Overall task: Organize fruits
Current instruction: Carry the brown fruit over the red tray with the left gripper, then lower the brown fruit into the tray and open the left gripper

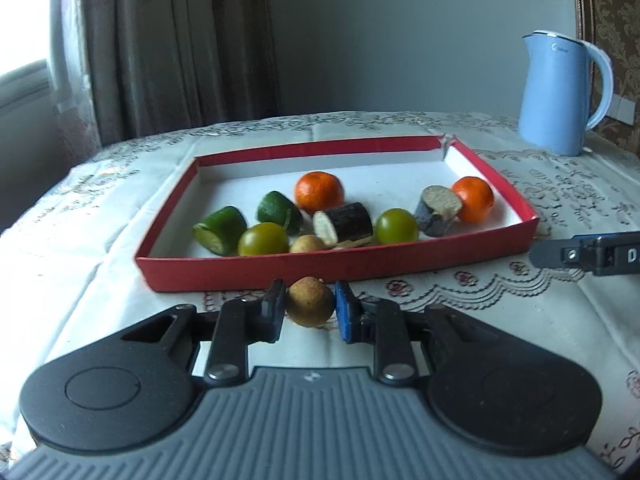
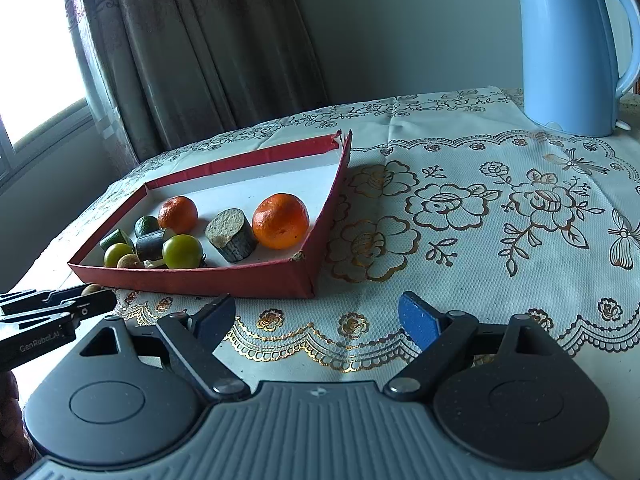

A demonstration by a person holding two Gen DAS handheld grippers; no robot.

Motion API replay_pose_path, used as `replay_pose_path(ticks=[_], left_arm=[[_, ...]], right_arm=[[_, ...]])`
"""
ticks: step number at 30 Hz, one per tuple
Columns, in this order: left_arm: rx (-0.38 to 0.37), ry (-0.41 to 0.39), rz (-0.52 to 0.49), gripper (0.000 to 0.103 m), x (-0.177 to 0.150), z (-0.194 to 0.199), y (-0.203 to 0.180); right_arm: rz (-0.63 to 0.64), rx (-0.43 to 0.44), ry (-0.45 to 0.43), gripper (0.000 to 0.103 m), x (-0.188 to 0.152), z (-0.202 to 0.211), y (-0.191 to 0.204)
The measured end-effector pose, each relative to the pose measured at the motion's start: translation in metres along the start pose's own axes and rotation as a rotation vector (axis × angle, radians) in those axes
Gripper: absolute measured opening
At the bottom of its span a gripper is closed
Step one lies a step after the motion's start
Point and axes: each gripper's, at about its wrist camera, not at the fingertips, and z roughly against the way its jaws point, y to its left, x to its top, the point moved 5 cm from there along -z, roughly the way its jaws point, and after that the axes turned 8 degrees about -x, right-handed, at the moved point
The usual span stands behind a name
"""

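Observation:
A small brown round fruit [image 1: 311, 301] sits between the fingers of my left gripper [image 1: 310, 308], just in front of the red tray [image 1: 336, 268]. The jaws are closed on it from both sides. The tray holds two oranges [image 1: 319, 193], two green round fruits [image 1: 396, 226], two green cut pieces [image 1: 221, 230], two dark cut pieces [image 1: 346, 224] and another brown fruit [image 1: 307, 244]. My right gripper [image 2: 316, 320] is open and empty over the tablecloth, right of the tray's [image 2: 200, 278] front corner. The left gripper [image 2: 60, 308] shows at the left edge of the right wrist view.
A light blue electric kettle [image 2: 568, 48] stands at the back right of the table; it also shows in the left wrist view [image 1: 560, 92]. A patterned tablecloth [image 2: 480, 220] covers the table. Brown curtains [image 2: 200, 40] and a window are behind.

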Motion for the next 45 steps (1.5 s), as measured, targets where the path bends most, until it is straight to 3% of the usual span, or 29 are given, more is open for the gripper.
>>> replay_pose_path(ticks=[11,21,31,45], left_arm=[[0.067,0.013,0.049,0.024,0.005,0.002,0.012],[0.158,-0.034,0.018,0.024,0.05,0.0,0.016],[0.222,-0.019,0.035,0.024,0.09,-0.036,0.032],[0.273,0.018,0.086,0.024,0.099,-0.077,0.061]], right_arm=[[0.0,0.0,0.0,0.089,0.0,0.0,0.0],[0.0,0.0,-0.001,0.089,0.0,0.0,0.0],[-0.002,0.002,0.0,0.09,0.0,0.0,0.0],[-0.004,0.013,0.002,0.093,0.001,-0.002,0.0]])
